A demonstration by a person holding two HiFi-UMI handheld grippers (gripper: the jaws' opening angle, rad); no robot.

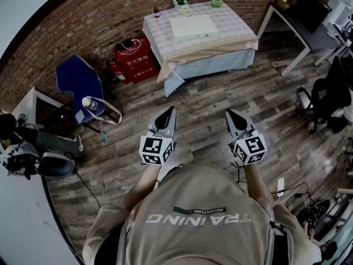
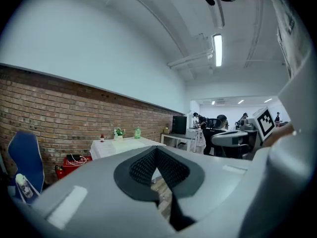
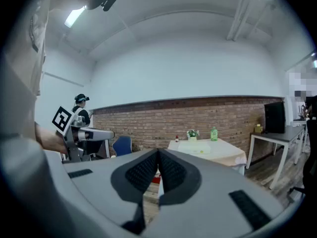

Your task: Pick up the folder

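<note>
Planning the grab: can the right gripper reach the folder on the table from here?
Probably not yet: the right gripper is shut and far short of the folder, though bare floor leaves the way open.

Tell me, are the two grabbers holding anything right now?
Nothing is held. The left gripper and the right gripper are both shut and empty; the folder lies untouched on the table, far ahead of them.

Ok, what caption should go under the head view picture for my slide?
Both shut, left gripper and right gripper face the pale folder on the clothed table.
</note>
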